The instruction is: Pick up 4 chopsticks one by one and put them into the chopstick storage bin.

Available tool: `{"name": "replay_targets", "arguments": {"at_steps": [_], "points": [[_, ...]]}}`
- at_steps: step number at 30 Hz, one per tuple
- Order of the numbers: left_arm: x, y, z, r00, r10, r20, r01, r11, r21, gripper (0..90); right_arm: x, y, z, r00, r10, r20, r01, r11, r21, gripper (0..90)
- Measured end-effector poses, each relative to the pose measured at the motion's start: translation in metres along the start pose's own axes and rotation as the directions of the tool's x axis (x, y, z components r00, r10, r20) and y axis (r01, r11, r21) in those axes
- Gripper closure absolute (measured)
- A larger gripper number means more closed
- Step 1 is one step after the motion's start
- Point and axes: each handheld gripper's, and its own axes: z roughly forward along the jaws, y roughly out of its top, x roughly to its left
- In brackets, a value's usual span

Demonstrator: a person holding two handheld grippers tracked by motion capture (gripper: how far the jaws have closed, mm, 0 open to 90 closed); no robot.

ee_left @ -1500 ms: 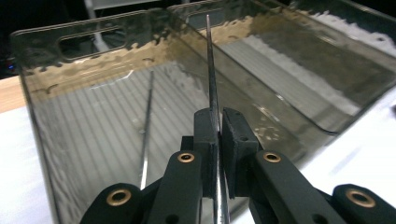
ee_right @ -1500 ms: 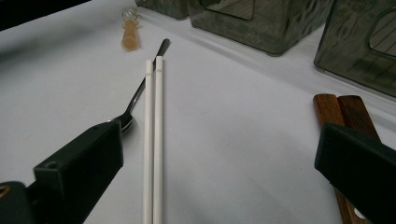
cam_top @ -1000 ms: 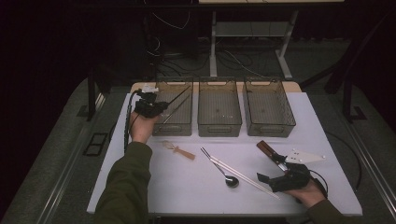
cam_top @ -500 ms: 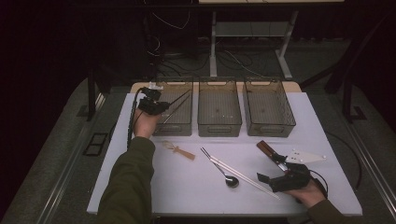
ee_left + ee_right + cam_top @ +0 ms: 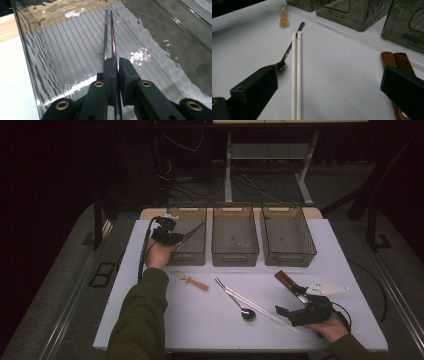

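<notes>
My left gripper [image 5: 177, 240] is shut on a pair of thin dark metal chopsticks [image 5: 110, 32], which slant down into the leftmost clear bin [image 5: 192, 257]. In the left gripper view the jaws [image 5: 117, 62] pinch the sticks over the bin's ribbed floor. My right gripper [image 5: 285, 315] rests near the table's front right, open. In the right gripper view a pair of white chopsticks [image 5: 296, 70] lies on the table between its wide-apart jaws [image 5: 329, 75], untouched.
A metal spoon [image 5: 240, 305] lies just left of the white chopsticks [image 5: 260, 306]. Wooden-handled utensils [image 5: 290, 282] lie right of them, and a small wooden-handled whisk [image 5: 192, 281] sits front of the left bin. Two more clear bins [image 5: 235, 255] [image 5: 290, 255] stand in the row.
My left gripper has edged slightly right toward the left bin with the dark chopsticks still in it. The right gripper has stayed put.
</notes>
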Motion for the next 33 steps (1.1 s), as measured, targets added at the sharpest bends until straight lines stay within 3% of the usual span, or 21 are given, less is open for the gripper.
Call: {"name": "replay_targets", "arguments": {"at_steps": [3, 8, 15, 19, 22, 25, 33], "points": [[0.001, 0.000, -0.002, 1.0000, -0.004, -0.008, 0.004, 0.9997, -0.025, 72.2, 0.000, 0.000, 0.000, 1.0000, 0.001, 0.000, -0.001, 1.000, 0.000, 1.3], [0.001, 0.001, -0.009, 0.9997, -0.007, 0.024, 0.009, 0.9967, -0.080, 65.1, 0.000, 0.000, 0.000, 1.0000, 0.000, -0.001, 0.000, 1.000, 0.001, 1.3], [-0.005, -0.003, -0.019, 0.9932, 0.007, 0.116, 0.009, 0.9908, -0.135, 56.4, 0.000, 0.001, 0.001, 1.0000, 0.003, -0.001, -0.003, 1.000, 0.002, 1.3], [-0.010, -0.007, -0.026, 0.9905, 0.027, 0.135, -0.004, 0.9860, -0.167, 54.2, -0.001, 0.001, 0.001, 1.0000, 0.001, 0.002, -0.001, 1.000, 0.000, 1.3], [-0.015, -0.010, -0.032, 0.9853, 0.032, 0.168, 0.000, 0.9821, -0.189, 51.9, -0.001, 0.001, 0.000, 1.0000, 0.001, 0.001, -0.001, 1.000, -0.002, 1.3], [-0.024, -0.013, -0.039, 0.9805, 0.072, 0.183, -0.036, 0.9801, -0.195, 48.3, 0.000, 0.001, 0.000, 1.0000, 0.004, 0.001, -0.004, 1.000, -0.003, 1.3], [-0.050, -0.030, -0.053, 0.9593, 0.134, 0.249, -0.070, 0.9656, -0.251, 39.2, 0.002, 0.000, 0.000, 1.0000, -0.003, -0.002, 0.003, 1.000, 0.002, 1.3]]}}
